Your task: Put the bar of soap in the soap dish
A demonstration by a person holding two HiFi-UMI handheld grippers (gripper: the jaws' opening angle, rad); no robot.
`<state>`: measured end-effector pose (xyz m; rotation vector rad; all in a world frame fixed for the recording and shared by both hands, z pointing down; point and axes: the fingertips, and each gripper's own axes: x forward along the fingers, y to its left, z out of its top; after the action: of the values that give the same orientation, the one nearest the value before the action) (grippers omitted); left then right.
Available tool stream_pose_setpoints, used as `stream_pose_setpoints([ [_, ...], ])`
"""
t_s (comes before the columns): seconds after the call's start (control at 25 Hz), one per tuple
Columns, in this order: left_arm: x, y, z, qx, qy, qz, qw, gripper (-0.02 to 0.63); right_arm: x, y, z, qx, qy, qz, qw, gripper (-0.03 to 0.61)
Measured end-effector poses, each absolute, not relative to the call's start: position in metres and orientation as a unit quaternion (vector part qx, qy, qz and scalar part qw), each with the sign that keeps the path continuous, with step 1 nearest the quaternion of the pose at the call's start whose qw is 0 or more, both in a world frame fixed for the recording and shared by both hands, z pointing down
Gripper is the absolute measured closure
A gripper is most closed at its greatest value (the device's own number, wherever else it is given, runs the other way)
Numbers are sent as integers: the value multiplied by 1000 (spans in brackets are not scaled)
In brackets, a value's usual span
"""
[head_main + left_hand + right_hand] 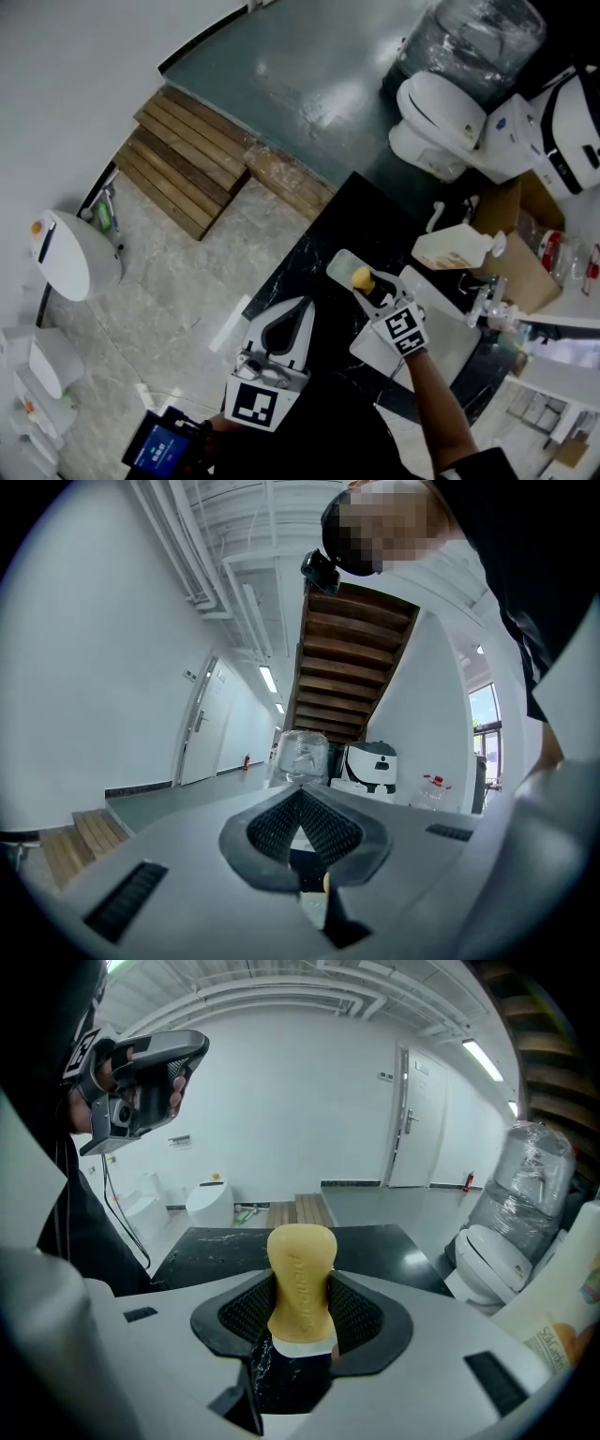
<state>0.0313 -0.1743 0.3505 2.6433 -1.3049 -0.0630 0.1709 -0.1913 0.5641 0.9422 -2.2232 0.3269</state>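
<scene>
Since the black stone counter point(305, 246) was the working surface, both tools were held above it, and it spread out beneath the right gripper view as well. The left gripper point(298, 311) hung low and to the side over the counter's near edge. Its jaws were brought together at the tips with nothing between them, so it looked parked out of the way and not taking part. The right gripper point(302, 1285) reached further in, its jaws clamped on the bar of soap point(301, 1258). The ribbed pads pressed its two broad faces and the rounded yellow end stood up beyond them. Gripping the lower part probably left the free end able to go into the dish first.

In the head view the pale soap dish point(337, 263) lay on the counter just beside the held soap, partly under it. Whether the bar already touched the dish could not be made out from above. Judged from that, the carry looked nearly done, with lowering and release remaining.
</scene>
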Motion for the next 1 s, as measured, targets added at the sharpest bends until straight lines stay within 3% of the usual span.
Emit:
stream_pose_setpoints([
  [1.0,23,-175,357,884,-454,-26,108,614,169,-202,606,329,-846,132,399,407],
])
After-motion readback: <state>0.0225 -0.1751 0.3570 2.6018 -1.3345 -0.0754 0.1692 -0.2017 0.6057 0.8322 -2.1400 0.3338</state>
